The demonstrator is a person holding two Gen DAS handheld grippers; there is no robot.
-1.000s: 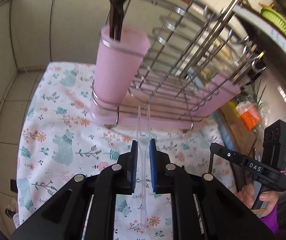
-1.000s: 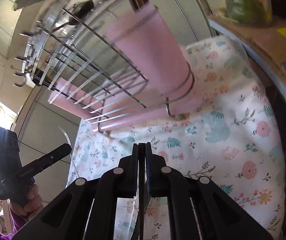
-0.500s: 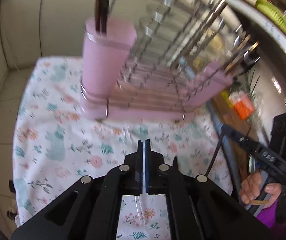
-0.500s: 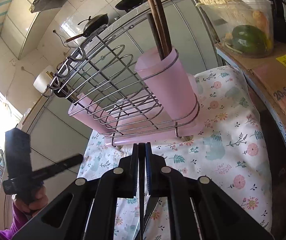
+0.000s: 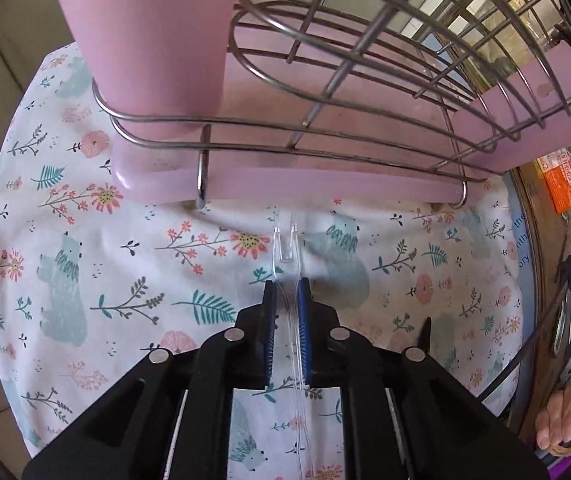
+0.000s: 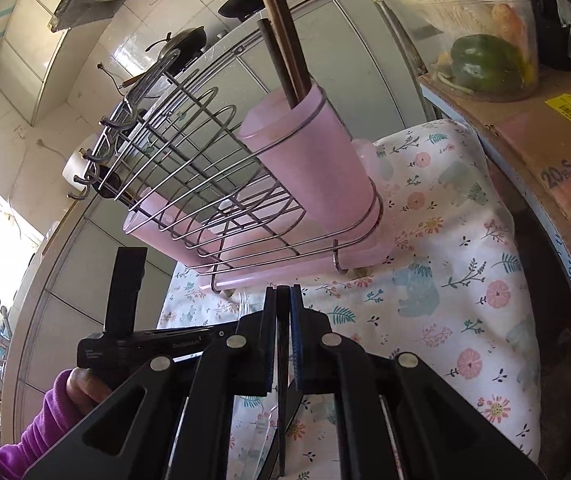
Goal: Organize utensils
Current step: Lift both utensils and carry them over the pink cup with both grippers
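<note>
Left claw [image 5: 286,292] sits low center of its view, jaws only a narrow gap apart, with a clear plastic fork [image 5: 285,248] running between the blue pads [image 5: 304,320]. The pads look like they're just touching the handle on both sides, but it's transparent so I can't be totally sure how firm the grip is. The fork's tines point up toward the pink drip tray [image 5: 325,184] of the wire dish rack [image 5: 365,60], stopping just short of its front edge, over the floral cloth [image 5: 125,272] covering the desk.

Right claw [image 6: 284,300] is bottom center of its own view, jaws pinched almost fully together on a thin dark utensil [image 6: 283,364], edge-on, hard to say what kind. Above it, mid frame, the pink utensil cup [image 6: 317,168] hangs on the rack's right end with dark chopsticks [image 6: 285,40] sticking out the top. The other gripper's body shows at lower left, held by a hand in a purple sleeve [image 6: 45,420].
</note>
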